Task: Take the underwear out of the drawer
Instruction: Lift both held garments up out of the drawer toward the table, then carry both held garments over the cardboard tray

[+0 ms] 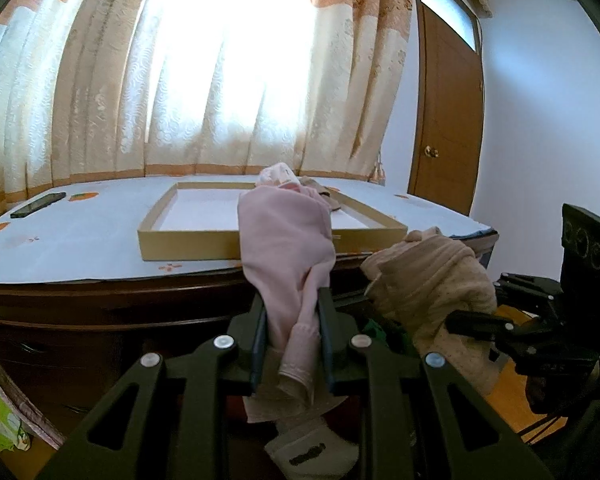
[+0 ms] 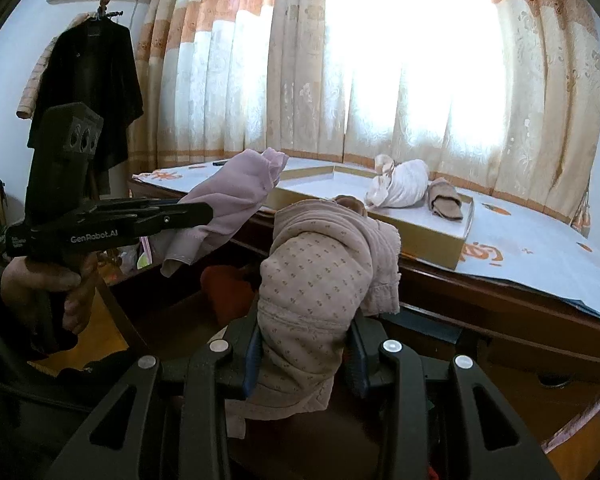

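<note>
A plain pink underwear roll [image 1: 286,248] is clamped between the narrowly parted fingers of the left gripper [image 1: 291,300] at lower centre, while a dotted beige roll [image 2: 316,276] is pinched by the right gripper [image 2: 304,320], seemingly above the dim open drawer [image 2: 220,292], below the cardboard tray [image 2: 436,236].

Pink underwear [image 1: 284,240]: soft matt knit cloth | dotted beige underwear [image 2: 316,264]: quilted cloth | box [image 1: 188,244]: matt brown cardboard | dresser [image 1: 100,304]: dark glossy wood | curtains [image 1: 220,80]: embossed fabric | left gripper [image 1: 292,336]: matt black plastic
</note>
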`<state>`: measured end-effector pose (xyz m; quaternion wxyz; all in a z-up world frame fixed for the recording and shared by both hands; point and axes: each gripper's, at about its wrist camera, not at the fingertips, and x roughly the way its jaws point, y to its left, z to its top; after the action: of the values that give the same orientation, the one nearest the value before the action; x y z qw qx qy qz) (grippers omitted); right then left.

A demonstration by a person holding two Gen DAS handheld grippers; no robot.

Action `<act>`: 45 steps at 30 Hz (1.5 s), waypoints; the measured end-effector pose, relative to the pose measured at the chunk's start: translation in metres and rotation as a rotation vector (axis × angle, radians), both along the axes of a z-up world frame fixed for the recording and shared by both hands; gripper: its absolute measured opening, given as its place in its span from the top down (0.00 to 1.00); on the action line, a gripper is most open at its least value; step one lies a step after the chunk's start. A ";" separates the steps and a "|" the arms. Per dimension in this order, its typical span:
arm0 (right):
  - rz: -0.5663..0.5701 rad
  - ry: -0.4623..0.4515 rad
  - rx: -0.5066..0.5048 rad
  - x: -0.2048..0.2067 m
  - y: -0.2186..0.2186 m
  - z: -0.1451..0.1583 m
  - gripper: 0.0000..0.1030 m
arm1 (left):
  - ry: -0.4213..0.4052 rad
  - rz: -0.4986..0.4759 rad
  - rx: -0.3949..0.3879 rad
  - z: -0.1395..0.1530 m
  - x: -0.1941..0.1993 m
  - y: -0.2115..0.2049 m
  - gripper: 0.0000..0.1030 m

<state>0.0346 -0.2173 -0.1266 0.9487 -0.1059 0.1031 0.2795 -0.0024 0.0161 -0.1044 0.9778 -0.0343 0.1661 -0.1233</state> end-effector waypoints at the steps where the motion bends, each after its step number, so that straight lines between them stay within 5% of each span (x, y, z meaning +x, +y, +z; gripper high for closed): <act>1: 0.001 -0.004 0.000 -0.001 0.000 0.001 0.63 | -0.004 0.003 0.001 0.001 0.000 0.000 0.80; 45: 0.030 -0.120 -0.026 0.019 0.025 0.070 0.62 | -0.090 0.054 0.014 0.058 0.022 0.020 0.80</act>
<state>0.0537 -0.1928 -0.0563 0.9474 -0.1365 0.0482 0.2854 0.0195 0.0359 -0.0459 0.9875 -0.0262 0.1217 -0.0971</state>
